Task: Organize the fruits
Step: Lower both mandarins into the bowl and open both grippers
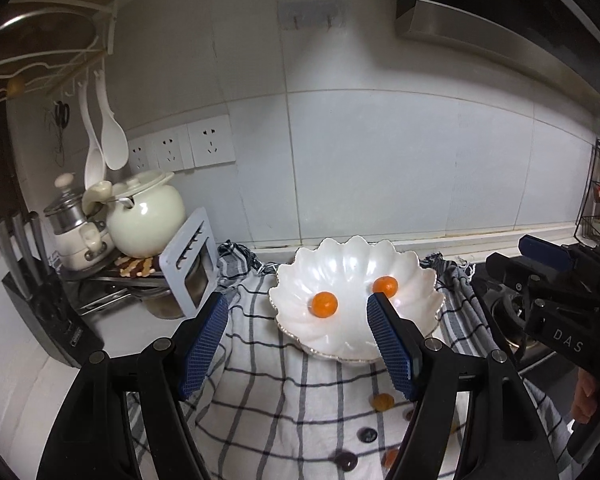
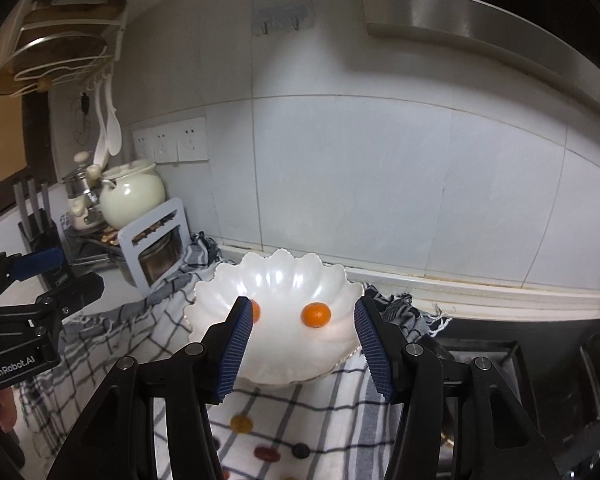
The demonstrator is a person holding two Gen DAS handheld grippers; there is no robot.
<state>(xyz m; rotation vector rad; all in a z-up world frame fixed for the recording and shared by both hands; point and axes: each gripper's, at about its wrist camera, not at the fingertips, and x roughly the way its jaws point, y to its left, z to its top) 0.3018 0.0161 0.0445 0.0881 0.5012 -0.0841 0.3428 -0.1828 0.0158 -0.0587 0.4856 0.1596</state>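
Observation:
A white scalloped dish [image 1: 416, 320] [image 2: 284, 364] sits on a checked cloth. Two small orange fruits lie in it: one at the left [image 1: 324, 303] [image 2: 255, 311], one at the right [image 1: 385, 286] [image 2: 317, 315]. My left gripper [image 1: 296, 316] is open and empty, held above the cloth in front of the dish. My right gripper [image 2: 302, 318] is open and empty, just in front of the dish. Several small fruits lie on the cloth below the grippers: an orange one [image 1: 381, 402] [image 2: 241, 423], dark ones [image 1: 345, 460] [image 2: 300, 450].
The checked cloth [image 1: 268, 392] [image 2: 320, 412] covers the counter. A cream pot [image 1: 146, 216] [image 2: 130, 196], a grey rack [image 1: 192, 268] [image 2: 156, 240] and a knife block [image 1: 28, 280] stand at the left. A stove [image 2: 540, 368] lies at the right. The tiled wall stands behind.

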